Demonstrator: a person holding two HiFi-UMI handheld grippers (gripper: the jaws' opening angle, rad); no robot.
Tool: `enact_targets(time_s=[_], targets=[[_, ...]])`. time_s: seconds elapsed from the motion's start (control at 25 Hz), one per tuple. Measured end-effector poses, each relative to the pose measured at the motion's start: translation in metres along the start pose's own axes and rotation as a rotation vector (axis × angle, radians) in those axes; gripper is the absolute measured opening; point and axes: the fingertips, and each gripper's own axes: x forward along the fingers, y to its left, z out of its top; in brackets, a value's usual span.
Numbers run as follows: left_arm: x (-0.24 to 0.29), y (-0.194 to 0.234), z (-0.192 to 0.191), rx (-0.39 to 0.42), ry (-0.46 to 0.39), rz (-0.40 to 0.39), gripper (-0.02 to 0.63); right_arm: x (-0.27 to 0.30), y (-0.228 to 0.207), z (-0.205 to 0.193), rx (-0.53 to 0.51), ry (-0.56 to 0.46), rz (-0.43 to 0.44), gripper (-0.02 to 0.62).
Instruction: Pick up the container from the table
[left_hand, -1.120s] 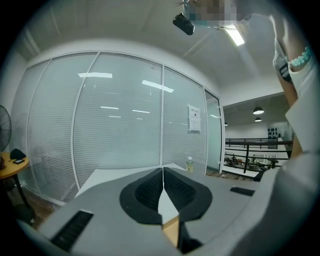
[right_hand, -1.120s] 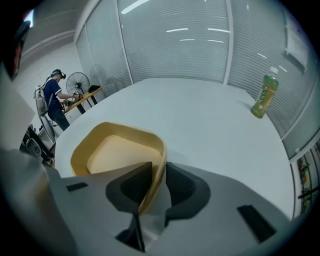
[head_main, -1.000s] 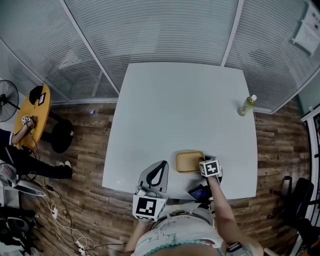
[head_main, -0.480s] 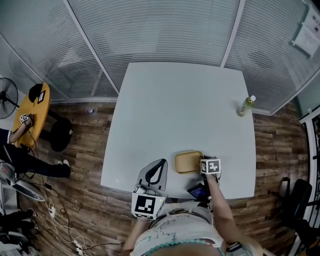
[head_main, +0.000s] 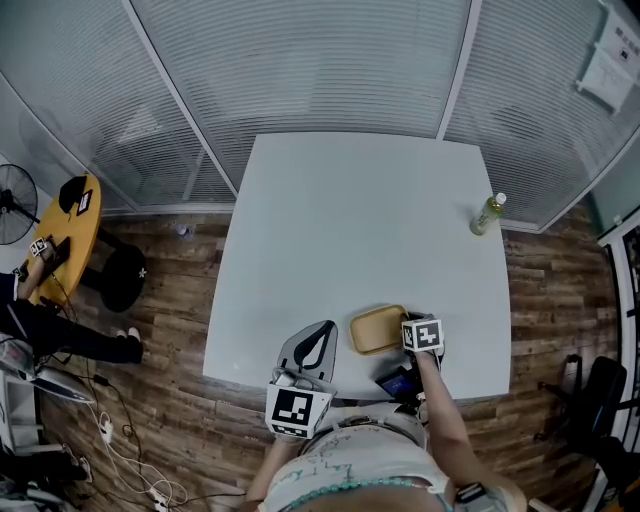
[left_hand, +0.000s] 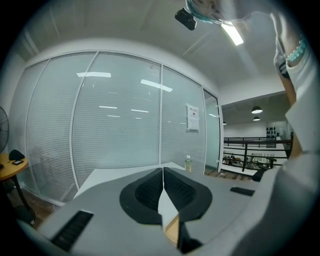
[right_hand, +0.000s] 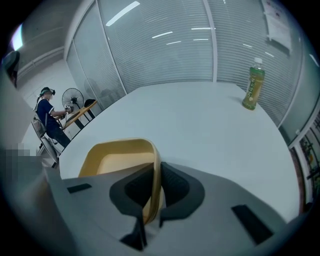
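A shallow tan container (head_main: 375, 328) lies on the white table (head_main: 360, 220) near its front edge. My right gripper (head_main: 408, 326) stands at the container's right rim. In the right gripper view that rim (right_hand: 156, 165) runs between the two dark pads, and the jaws of the right gripper (right_hand: 154, 187) are closing on it, pads against the wall. The container's hollow (right_hand: 117, 156) shows to the left of them. My left gripper (head_main: 320, 338) hovers left of the container with its jaws shut and nothing between them (left_hand: 163, 182).
A green drink bottle (head_main: 486, 213) stands near the table's far right edge, also in the right gripper view (right_hand: 253, 83). A dark flat device (head_main: 397, 383) lies by the front edge. Glass partitions ring the table. A person sits at a yellow round table (head_main: 75, 215) at left.
The container now sits slightly skewed, its right rim taken between the right gripper's jaws. Both grippers have hardly shifted; the left one stays where it was.
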Motion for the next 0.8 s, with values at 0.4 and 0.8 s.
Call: enact_targets(time_s=[0.4,0.8], targets=[[0.005,-0.008,-0.001,0.011,0.007,-0.039,0.015,-0.028,-0.001,0.024,-0.106,-0.054,-0.021,0.015],[0.015,-0.022,-0.01,0.026,0.03,-0.082,0.015,-0.079,0.001,0.054,-0.108,-0.106,-0.001,0.015]])
